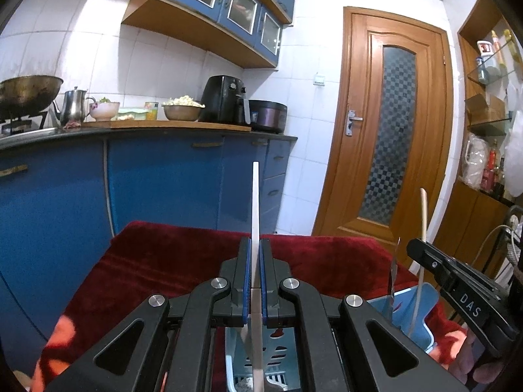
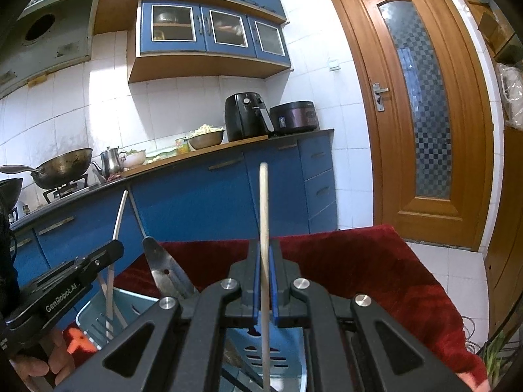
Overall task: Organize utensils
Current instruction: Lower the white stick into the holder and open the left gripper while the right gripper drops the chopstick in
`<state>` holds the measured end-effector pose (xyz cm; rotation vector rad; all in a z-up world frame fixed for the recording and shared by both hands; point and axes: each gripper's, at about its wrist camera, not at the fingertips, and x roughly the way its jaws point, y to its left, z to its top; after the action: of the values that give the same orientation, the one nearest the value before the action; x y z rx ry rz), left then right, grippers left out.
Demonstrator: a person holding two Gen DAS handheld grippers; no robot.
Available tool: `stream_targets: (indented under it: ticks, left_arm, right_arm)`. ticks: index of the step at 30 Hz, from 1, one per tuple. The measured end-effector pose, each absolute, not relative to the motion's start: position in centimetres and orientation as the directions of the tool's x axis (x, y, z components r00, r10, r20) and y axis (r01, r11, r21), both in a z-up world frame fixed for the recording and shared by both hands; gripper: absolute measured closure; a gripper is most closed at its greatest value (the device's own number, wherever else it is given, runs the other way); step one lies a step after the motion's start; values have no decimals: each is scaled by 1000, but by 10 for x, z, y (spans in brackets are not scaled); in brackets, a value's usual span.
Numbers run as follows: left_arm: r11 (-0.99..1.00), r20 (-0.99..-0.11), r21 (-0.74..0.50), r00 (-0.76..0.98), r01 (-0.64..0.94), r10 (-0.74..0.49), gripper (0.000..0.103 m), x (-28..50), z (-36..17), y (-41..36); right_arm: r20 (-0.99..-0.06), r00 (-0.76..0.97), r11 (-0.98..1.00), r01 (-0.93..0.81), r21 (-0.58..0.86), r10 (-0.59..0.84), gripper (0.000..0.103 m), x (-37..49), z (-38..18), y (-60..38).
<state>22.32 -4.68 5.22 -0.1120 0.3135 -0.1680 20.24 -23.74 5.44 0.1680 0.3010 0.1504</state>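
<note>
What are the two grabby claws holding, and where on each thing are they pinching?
The left gripper pinches a thin white stick partway along its shaft. The right gripper pinches a pale wooden stick mid-shaft. Both sticks stand upright over the blue basket.

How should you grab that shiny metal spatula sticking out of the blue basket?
Probably by its bare upper end, coming from above. The metal spatula stands nearly upright in the blue basket, its lower part hidden inside, so only the top is free.

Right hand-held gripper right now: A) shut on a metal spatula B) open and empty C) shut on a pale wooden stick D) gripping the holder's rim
C: the right hand-held gripper is clamped on the wooden stick, which stands upright over the blue holder.
</note>
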Motion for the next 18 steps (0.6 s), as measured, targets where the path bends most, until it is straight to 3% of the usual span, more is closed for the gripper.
stream_targets:
  ticks: [5,18]
  left_arm:
    - [976,-331,-163,924,144,-192,90,222,55,-45]
    - [965,-405,-199,882,171,-240,89,184,66,-34]
  right_arm:
    - [-282,940,968,-137,208,193,81,197,59,-240]
    - [-224,952,960,-155,232,208,71,148,87,-246]
